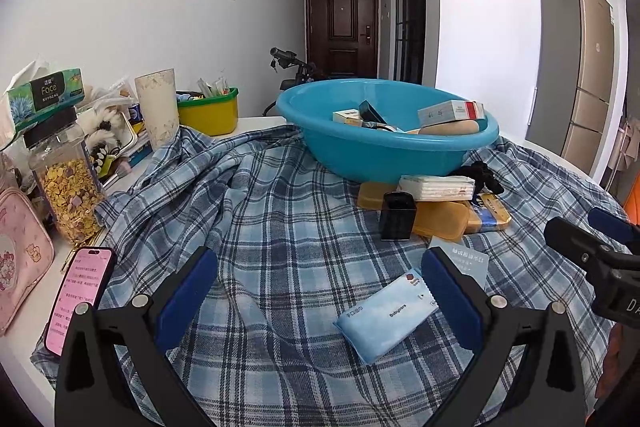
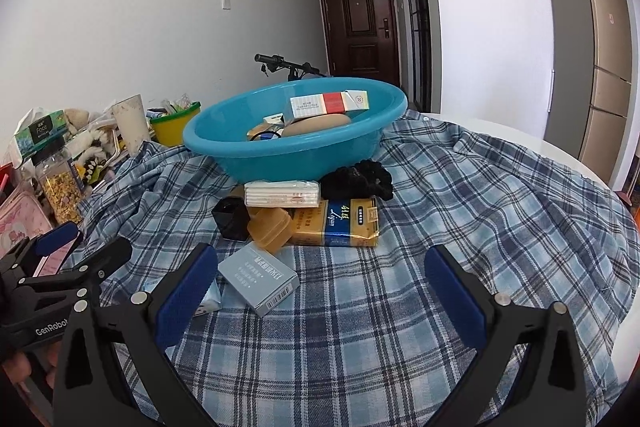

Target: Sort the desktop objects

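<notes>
Listing items left to right across the plaid cloth (image 1: 260, 211).

Far left, left wrist view: pink phone (image 1: 80, 297) at the cloth's edge, cereal jar (image 1: 66, 187) and green tissue box (image 1: 46, 95) behind it.

Lower centre: left gripper (image 1: 320, 291), jaws spread wide, holding nothing. Between them lies a pale blue wipes pack (image 1: 386, 313), soft, flat, printed with small dark lettering.

Upper centre: blue basin (image 1: 384, 155), holding a red-and-white carton (image 1: 450, 111) and other small boxes.

Just below the basin: white tissue pack (image 1: 436, 187), black cap (image 1: 397, 215), amber case (image 1: 440, 219), black scrunchie (image 2: 356, 181), gold-and-blue packet (image 2: 340, 223), heaped touching.

Lower centre, right wrist view: grey-blue box (image 2: 260, 277), lying flat beside the left finger.

Right gripper (image 2: 320, 291): jaws wide apart, empty.
</notes>
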A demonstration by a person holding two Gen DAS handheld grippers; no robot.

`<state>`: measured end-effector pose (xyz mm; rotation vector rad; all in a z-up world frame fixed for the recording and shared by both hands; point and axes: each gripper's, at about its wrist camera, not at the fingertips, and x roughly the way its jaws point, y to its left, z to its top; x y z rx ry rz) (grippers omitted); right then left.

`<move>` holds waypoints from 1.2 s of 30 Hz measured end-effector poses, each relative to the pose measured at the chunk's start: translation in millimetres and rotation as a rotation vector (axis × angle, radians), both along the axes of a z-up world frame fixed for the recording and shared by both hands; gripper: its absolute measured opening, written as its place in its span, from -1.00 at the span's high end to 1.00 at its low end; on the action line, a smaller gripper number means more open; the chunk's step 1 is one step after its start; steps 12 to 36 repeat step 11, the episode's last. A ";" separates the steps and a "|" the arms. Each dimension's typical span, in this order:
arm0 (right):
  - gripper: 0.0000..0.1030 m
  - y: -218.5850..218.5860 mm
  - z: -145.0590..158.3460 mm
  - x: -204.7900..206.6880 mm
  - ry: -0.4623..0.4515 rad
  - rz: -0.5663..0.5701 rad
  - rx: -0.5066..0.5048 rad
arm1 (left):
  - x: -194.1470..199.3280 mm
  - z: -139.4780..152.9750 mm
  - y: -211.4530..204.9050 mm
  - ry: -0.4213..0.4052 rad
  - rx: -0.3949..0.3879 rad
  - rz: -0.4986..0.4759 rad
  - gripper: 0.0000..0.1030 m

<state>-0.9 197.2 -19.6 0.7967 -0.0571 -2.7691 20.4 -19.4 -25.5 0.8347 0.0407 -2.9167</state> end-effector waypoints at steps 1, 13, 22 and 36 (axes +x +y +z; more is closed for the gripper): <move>-1.00 0.8 0.4 0.7 0.006 -0.004 -0.005 | 0.0 0.0 0.0 0.000 0.000 0.000 -1.00; -1.00 0.8 -0.2 0.1 0.000 0.002 -0.002 | 1.9 1.8 3.9 0.009 -0.002 0.001 -1.00; -1.00 0.8 -0.2 0.1 0.000 0.002 -0.002 | 1.9 1.8 3.9 0.009 -0.002 0.001 -1.00; -1.00 0.8 -0.2 0.1 0.000 0.002 -0.002 | 1.9 1.8 3.9 0.009 -0.002 0.001 -1.00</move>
